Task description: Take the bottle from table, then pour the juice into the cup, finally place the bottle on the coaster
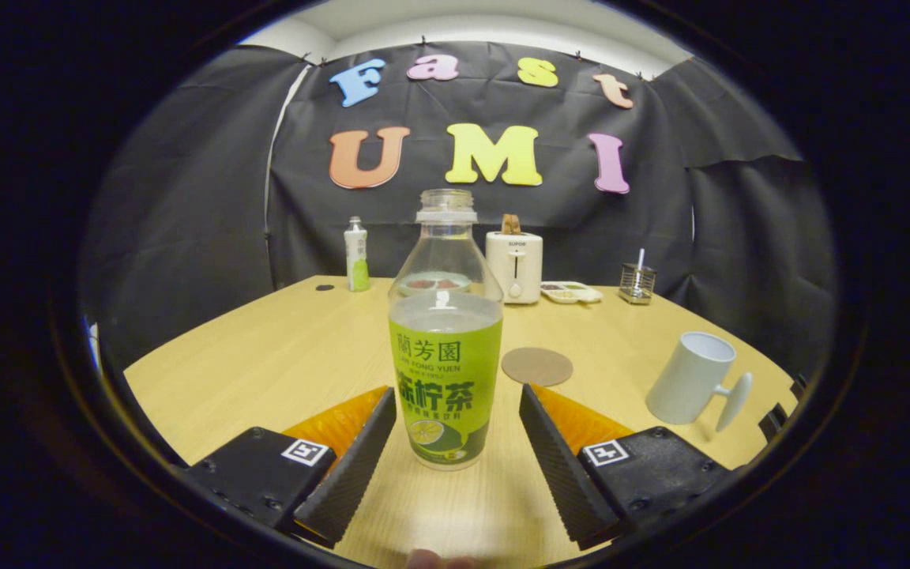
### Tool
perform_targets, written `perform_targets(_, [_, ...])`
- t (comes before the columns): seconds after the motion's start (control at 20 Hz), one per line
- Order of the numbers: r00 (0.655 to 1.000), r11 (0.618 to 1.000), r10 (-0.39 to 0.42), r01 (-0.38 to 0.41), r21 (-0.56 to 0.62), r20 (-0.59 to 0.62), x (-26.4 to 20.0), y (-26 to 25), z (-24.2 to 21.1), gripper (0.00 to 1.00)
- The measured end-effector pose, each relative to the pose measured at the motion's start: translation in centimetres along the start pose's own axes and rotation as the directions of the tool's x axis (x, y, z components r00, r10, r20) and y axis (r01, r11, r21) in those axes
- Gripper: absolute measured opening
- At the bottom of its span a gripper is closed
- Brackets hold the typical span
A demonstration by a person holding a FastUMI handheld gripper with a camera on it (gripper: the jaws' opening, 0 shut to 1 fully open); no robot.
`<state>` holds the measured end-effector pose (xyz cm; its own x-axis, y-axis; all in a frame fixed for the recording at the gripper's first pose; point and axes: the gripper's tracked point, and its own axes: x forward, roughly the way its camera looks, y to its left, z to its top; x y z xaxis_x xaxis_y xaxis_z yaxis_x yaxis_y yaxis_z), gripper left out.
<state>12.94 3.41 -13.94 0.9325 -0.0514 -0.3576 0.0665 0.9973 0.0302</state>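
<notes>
An uncapped clear bottle [445, 348] with a green label stands upright on the wooden table [265, 363], between my two fingers. My gripper [455, 431] is open, and each finger has a gap to the bottle's sides. A round brown coaster [536, 366] lies flat just beyond the right finger. A white cup [690, 378] with a handle stands further right, near the table's edge.
Along the table's far edge stand a small capped bottle [356, 254], a white toaster [513, 265], a shallow tray [571, 292] and a wire holder [637, 283]. Black cloth walls close in the table behind and at both sides.
</notes>
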Motion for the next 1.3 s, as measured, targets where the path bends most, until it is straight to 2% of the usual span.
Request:
perform_targets(0.55, [0.999,0.999,0.052,-0.052,-0.003,0.013,1.1,0.8,1.6,0.99])
perform_targets(0.9, [0.997,0.997,0.071,-0.071,0.014,0.024,0.7,1.0,2.0,0.83])
perform_targets(1.1, [0.996,0.995,0.09,-0.09,0.038,0.01,0.2,1.0,2.1,0.82])
perform_targets(1.3, [0.993,0.987,0.113,-0.117,0.113,0.033,-1.0,0.9,3.6,0.81])
